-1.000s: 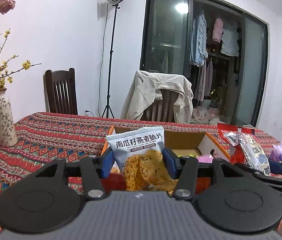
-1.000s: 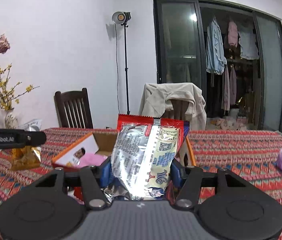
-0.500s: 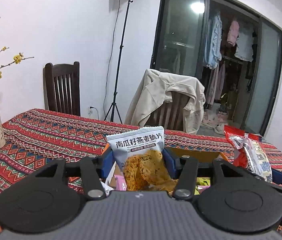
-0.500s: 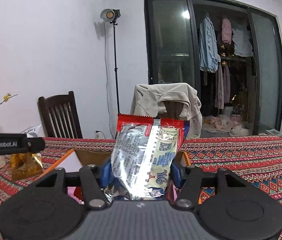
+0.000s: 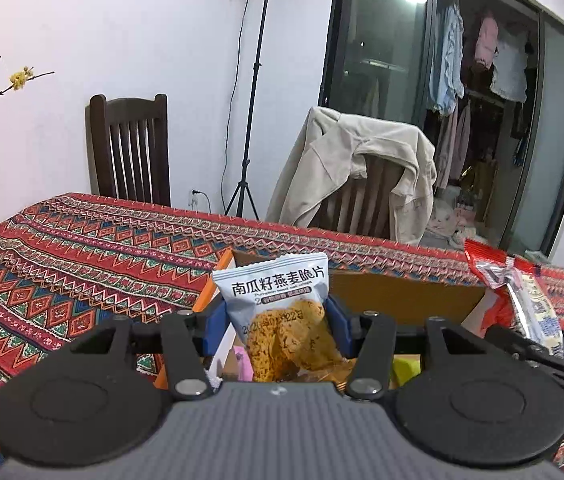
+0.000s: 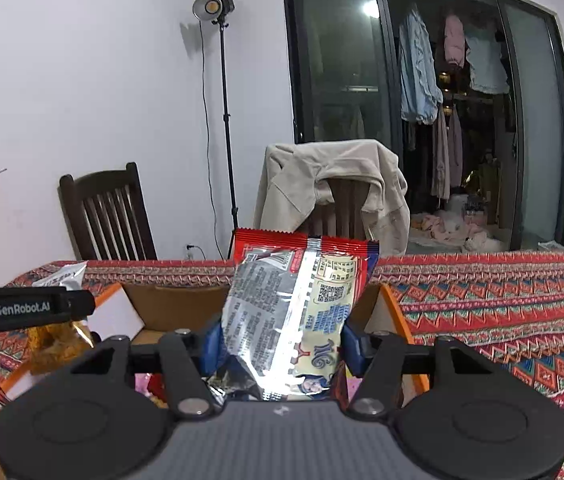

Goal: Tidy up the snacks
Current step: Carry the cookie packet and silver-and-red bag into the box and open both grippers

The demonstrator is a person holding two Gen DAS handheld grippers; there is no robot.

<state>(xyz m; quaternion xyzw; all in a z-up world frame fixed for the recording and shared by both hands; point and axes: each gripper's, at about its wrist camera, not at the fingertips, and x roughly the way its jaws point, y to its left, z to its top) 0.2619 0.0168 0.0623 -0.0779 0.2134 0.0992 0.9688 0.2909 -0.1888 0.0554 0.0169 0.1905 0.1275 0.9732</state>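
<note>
Currently left gripper [image 5: 278, 322] clamps a cracker packet [image 5: 282, 312], right gripper [image 6: 280, 344] a red wrapper [image 6: 294, 312]; patterned worktop [image 5: 94, 252] and open box [image 6: 170, 312] ahead.

Matt pale-blue plastic film on the oat crisp packet [image 5: 278, 304], clear lower down. Glossy, crinkled silver foil on the red-edged snack bag [image 6: 294, 312]. Matt brown cardboard inside the box [image 6: 174, 312]. Woven patterned cloth over the tabletop [image 5: 82, 256]. Dark varnished wood on the chair [image 5: 130, 148]. Ribbed matt black plastic on each hand-held gripper [image 5: 278, 332].

"南瓜籽燕麦脆片" on the grey-blue packet [image 5: 278, 300]; "GenRobot.AI" on the left tool's black finger [image 6: 28, 307]
</note>
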